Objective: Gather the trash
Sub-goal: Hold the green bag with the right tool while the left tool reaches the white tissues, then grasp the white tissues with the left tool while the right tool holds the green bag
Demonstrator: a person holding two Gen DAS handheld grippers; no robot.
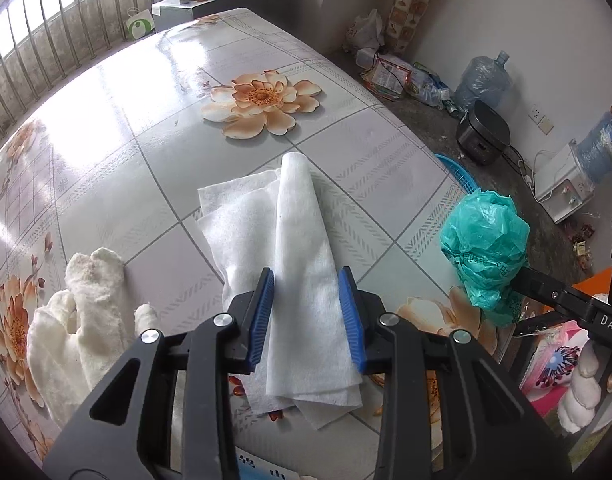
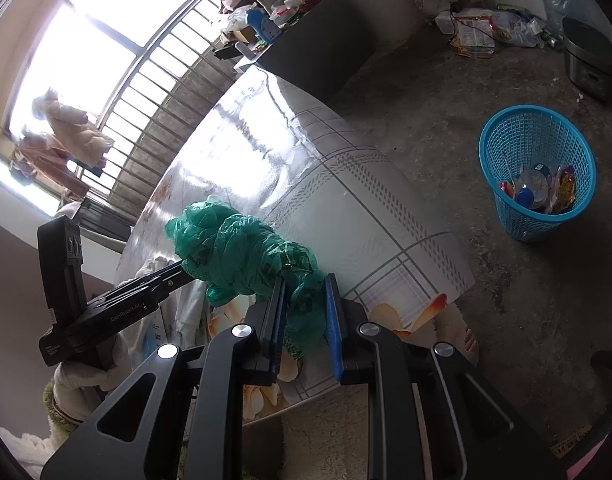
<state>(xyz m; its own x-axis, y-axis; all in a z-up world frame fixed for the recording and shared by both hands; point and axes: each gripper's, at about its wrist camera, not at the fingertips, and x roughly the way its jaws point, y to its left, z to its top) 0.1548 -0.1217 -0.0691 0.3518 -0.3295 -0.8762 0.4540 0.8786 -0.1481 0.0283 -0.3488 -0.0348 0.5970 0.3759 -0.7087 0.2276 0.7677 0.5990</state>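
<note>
While our right gripper (image 2: 304, 312) clamps the green bag (image 2: 242, 256) for the far-right basket (image 2: 501, 136), our left gripper (image 1: 307, 316) gapes over the tissues (image 1: 290, 232).

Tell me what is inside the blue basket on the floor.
The blue basket holds trash at its bottom: a clear plastic bottle, a blue cap and colorful wrappers. Anything beneath that pile is covered.

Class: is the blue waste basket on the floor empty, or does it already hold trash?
Holds trash: wrappers and a bottle lie at the bottom of the blue basket.
</note>
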